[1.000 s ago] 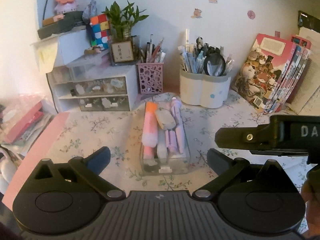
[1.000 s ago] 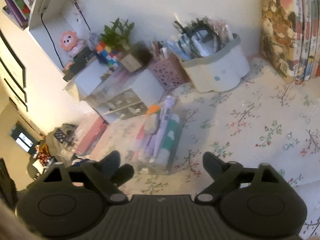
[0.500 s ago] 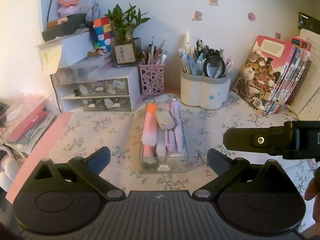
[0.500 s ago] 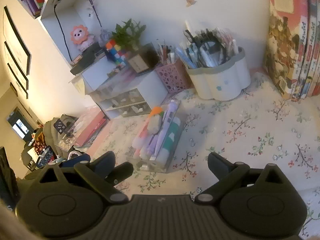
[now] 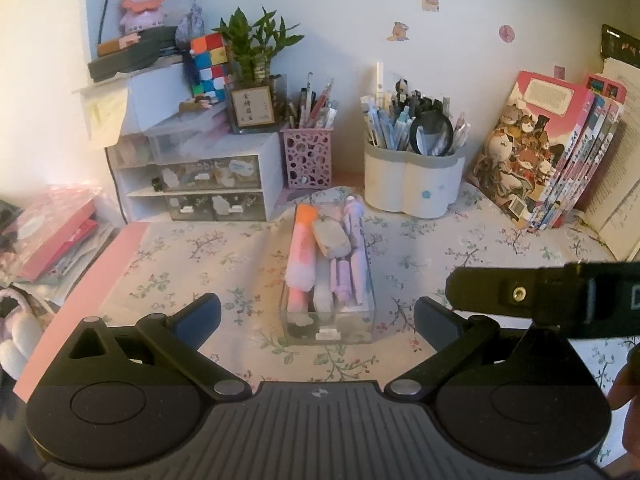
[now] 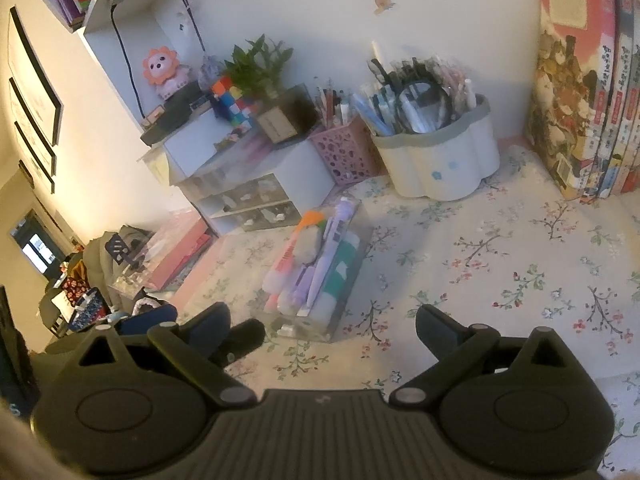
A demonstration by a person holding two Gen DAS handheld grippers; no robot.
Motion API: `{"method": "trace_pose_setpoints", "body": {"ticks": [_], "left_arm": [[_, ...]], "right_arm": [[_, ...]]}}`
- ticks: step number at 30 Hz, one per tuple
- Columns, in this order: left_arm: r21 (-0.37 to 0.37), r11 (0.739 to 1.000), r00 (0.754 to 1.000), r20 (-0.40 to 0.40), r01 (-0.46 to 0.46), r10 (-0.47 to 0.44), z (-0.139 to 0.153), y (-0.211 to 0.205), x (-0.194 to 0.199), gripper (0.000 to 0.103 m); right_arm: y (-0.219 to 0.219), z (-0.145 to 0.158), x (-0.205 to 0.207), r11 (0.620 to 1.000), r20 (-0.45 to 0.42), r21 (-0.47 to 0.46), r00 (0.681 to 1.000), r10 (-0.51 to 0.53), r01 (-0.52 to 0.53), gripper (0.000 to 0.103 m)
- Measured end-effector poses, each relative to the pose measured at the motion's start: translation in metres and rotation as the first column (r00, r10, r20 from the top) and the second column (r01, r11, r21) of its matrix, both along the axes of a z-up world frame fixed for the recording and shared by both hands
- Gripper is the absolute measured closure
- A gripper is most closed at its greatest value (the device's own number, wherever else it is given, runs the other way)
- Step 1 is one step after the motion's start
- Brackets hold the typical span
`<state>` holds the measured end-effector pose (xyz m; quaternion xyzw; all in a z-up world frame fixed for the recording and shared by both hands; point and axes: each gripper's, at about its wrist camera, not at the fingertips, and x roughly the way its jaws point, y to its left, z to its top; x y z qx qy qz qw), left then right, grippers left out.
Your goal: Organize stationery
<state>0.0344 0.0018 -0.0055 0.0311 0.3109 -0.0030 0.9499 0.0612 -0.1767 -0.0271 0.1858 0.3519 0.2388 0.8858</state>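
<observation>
Clear tray (image 5: 328, 320) lies on the floral counter (image 5: 460, 240), in front of the pink cup (image 5: 307, 158) and white pen holder (image 5: 414, 184). It holds an orange-pink pen (image 5: 303, 252), an eraser (image 5: 331, 238) and purple pens (image 5: 352, 264).

Left tongs (image 5: 317, 312): spread wide, empty, the tray on the counter beyond them.

Right tongs (image 6: 323, 326): have just been opening, now wide, nothing gripped; the tray is just ahead, untouched.
</observation>
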Motion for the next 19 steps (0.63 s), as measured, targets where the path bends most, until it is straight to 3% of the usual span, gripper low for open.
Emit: {"method": "trace_pose_setpoints", "body": {"ticks": [19], "left_arm": [[0.019, 1.000, 1.000, 0.007, -0.020, 0.020, -0.0025, -0.0013, 0.0007, 0.005]], "right_arm": [[-0.0042, -0.0066, 0.0012, 1.000, -0.009, 0.015, 1.000, -0.012, 0.013, 0.030]]}}
